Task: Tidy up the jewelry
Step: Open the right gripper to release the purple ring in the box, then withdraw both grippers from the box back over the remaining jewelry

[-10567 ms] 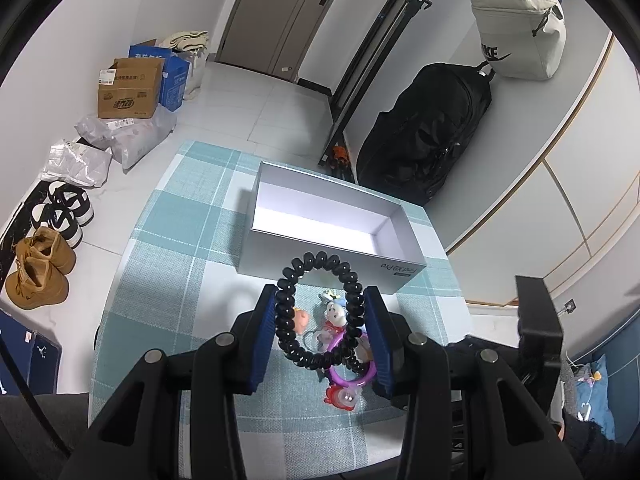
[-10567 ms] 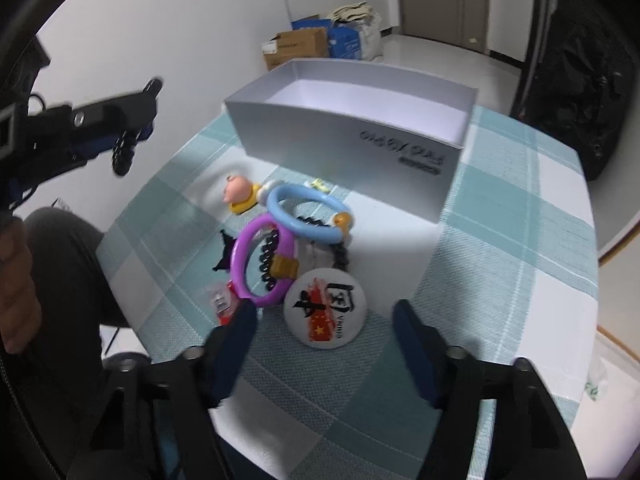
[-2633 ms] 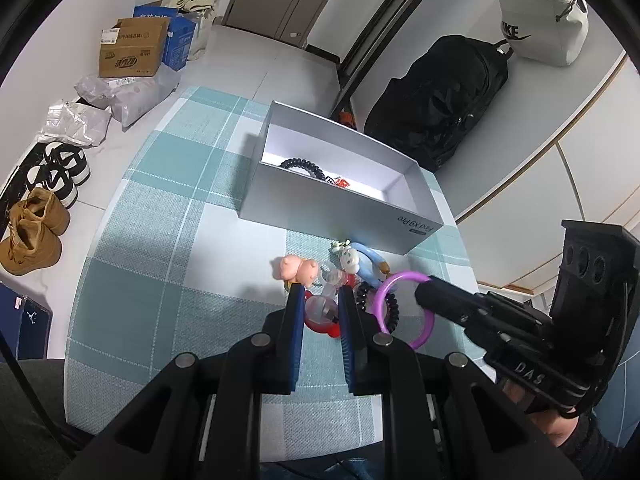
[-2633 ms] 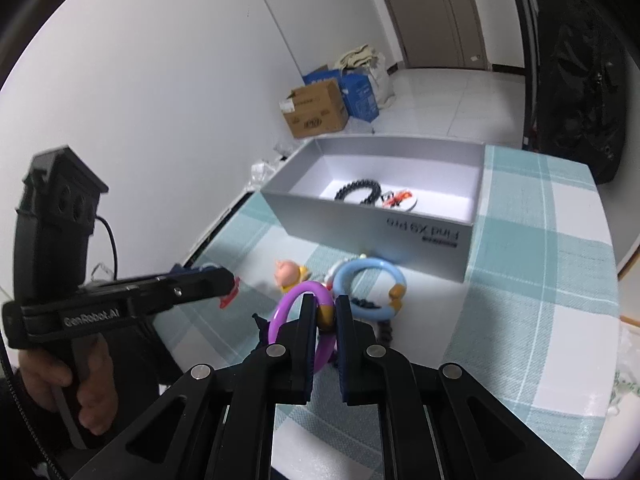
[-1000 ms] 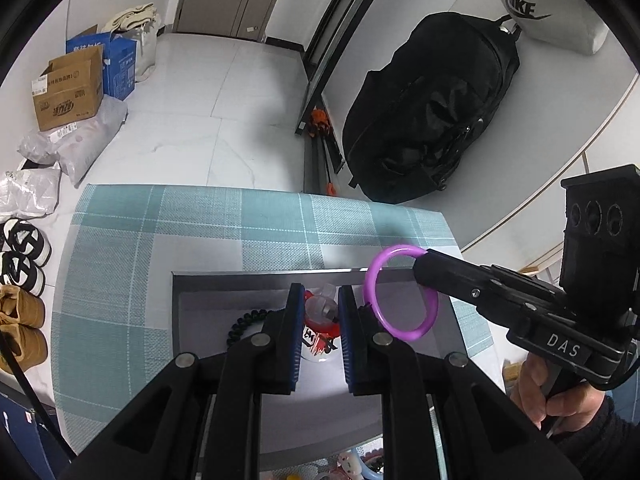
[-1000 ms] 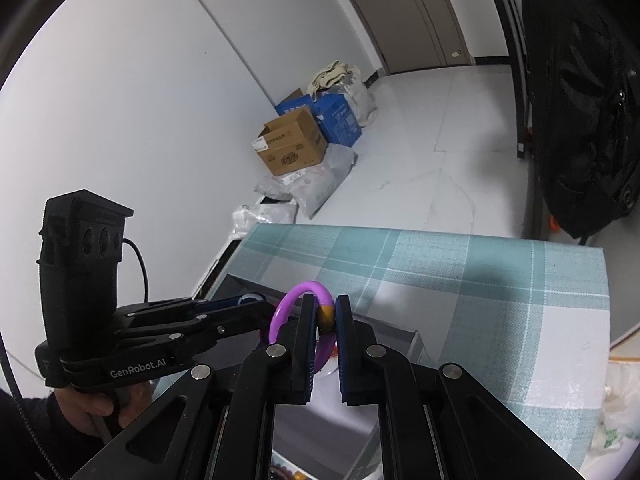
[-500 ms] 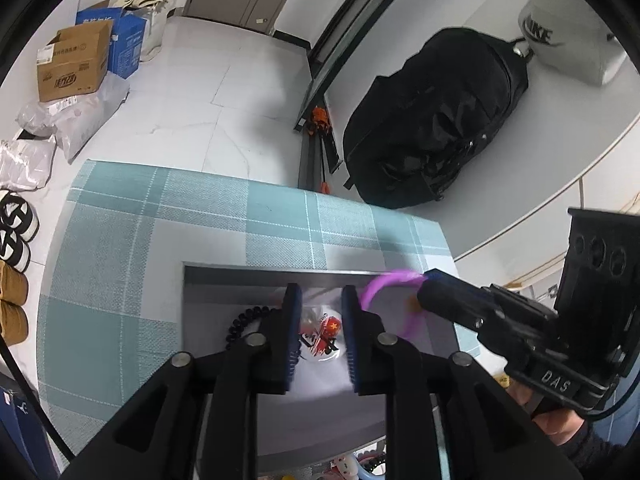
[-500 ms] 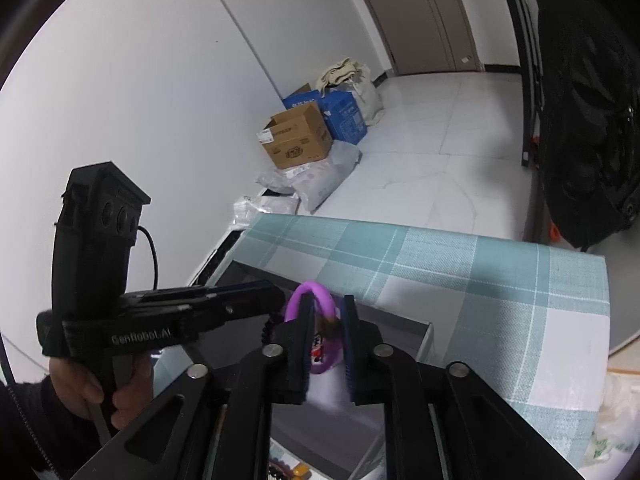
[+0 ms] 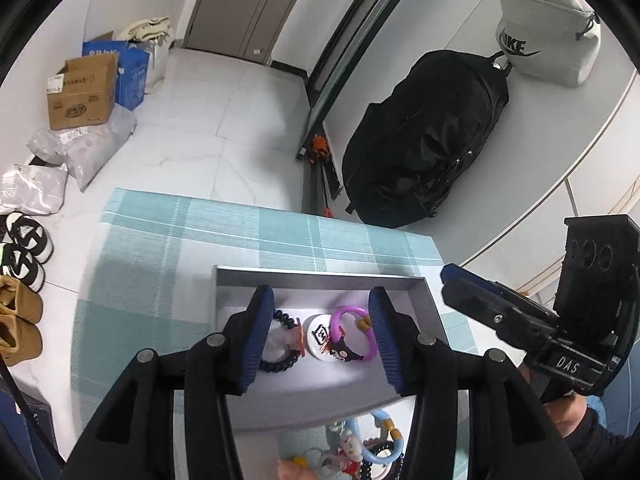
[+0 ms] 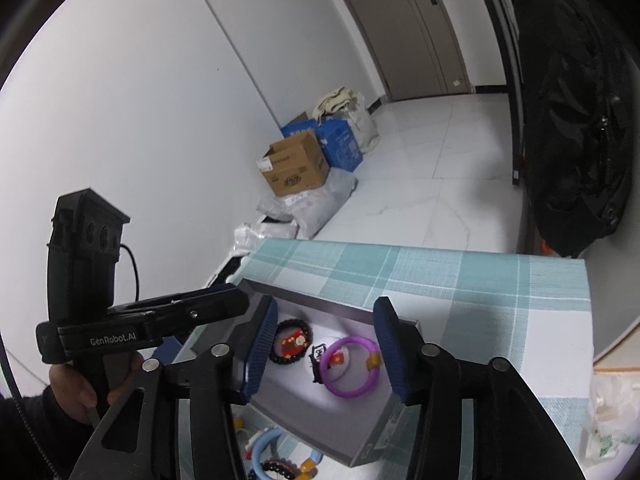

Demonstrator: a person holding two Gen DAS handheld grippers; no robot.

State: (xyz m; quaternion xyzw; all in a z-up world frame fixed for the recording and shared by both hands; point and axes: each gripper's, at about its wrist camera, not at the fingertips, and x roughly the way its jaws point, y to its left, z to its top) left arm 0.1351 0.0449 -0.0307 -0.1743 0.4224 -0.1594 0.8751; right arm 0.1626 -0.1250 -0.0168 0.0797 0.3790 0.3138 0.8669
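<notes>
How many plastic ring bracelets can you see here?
2. A purple bracelet lies inside the grey box; a light blue bracelet lies on the tablecloth just outside it. Others may be hidden behind the grippers.

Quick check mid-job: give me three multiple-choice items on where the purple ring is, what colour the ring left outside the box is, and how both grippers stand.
1. Where is the purple ring?
A. inside the grey box
B. on the tablecloth
C. in the right gripper

2. What colour is the ring on the cloth in front of the box?
A. green
B. light blue
C. red

3. How are the left gripper and right gripper?
A. both shut
B. one shut
C. both open

Answers: 1 A, it lies on the box floor beside the round badge. 2 B, the light blue ring lies outside. 3 C, both jaws are spread, holding nothing.
</notes>
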